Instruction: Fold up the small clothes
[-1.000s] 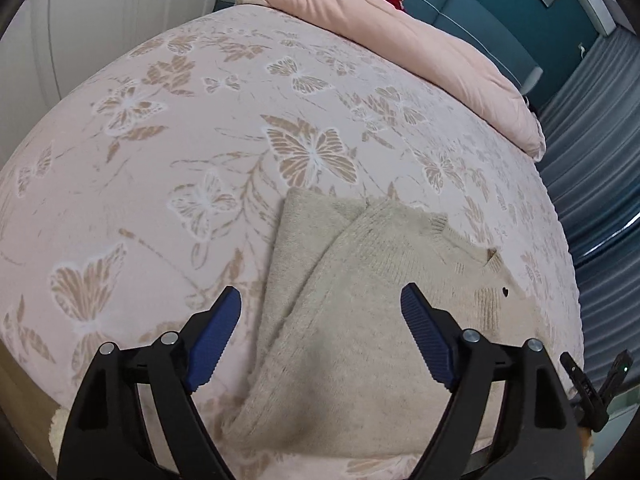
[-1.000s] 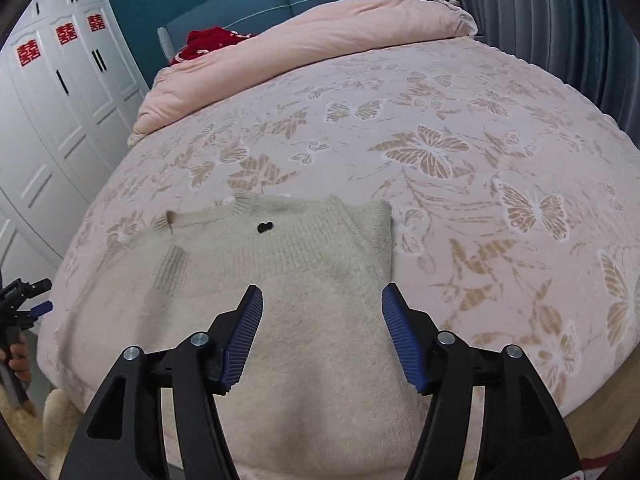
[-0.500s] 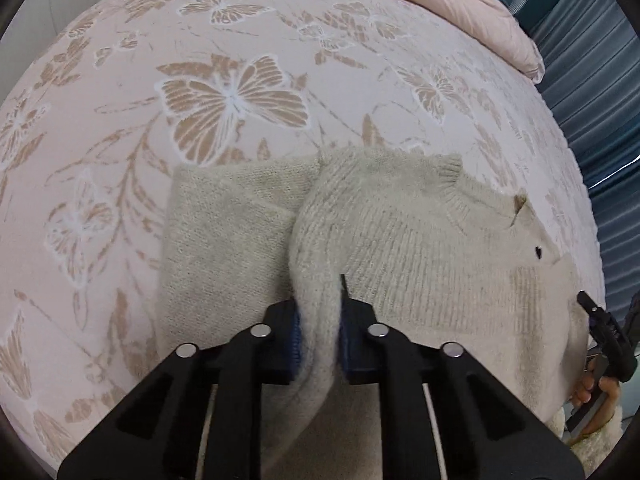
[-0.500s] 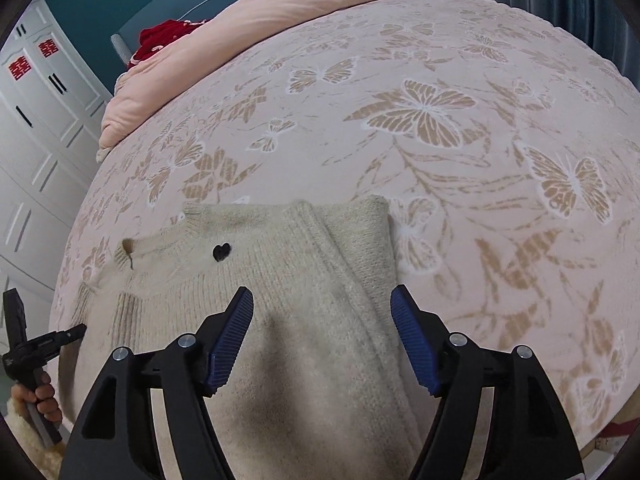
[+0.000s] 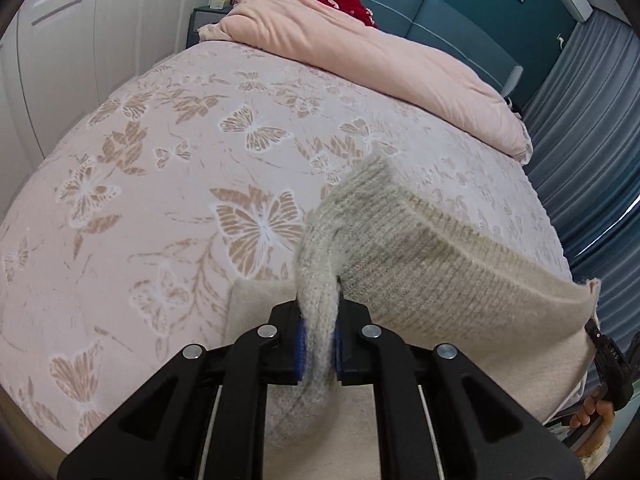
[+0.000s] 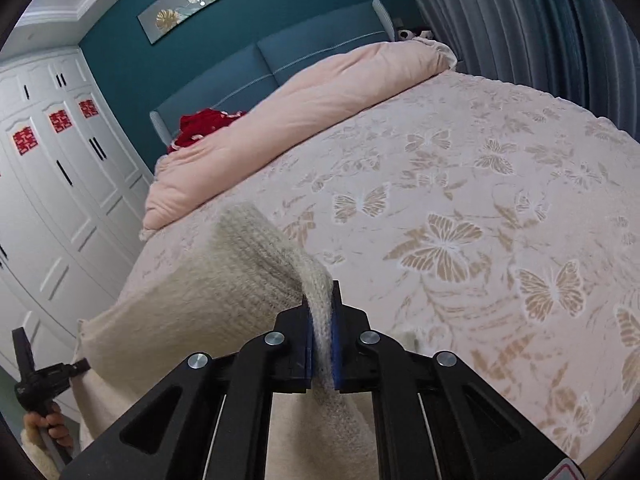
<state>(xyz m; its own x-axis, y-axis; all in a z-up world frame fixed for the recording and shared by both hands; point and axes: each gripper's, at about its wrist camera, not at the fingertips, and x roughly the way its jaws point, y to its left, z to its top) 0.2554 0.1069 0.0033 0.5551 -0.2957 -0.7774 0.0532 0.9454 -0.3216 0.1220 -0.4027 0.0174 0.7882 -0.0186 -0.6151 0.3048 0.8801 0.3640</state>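
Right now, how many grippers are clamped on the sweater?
2. The left gripper pinches one side edge of the beige knit sweater; the right gripper pinches the opposite edge, the knit raised between them above the butterfly bedspread.

The raised edge of the beige knit sweater [image 5: 432,264] is motion-blurred in both wrist views, and its lower part runs off the bottom edge behind the gripper frames. Its heart motif is hidden. The sweater covers the bedspread [image 5: 168,184] beneath it. The red garment [image 6: 200,124] behind the pink duvet [image 6: 304,96] is mostly hidden.
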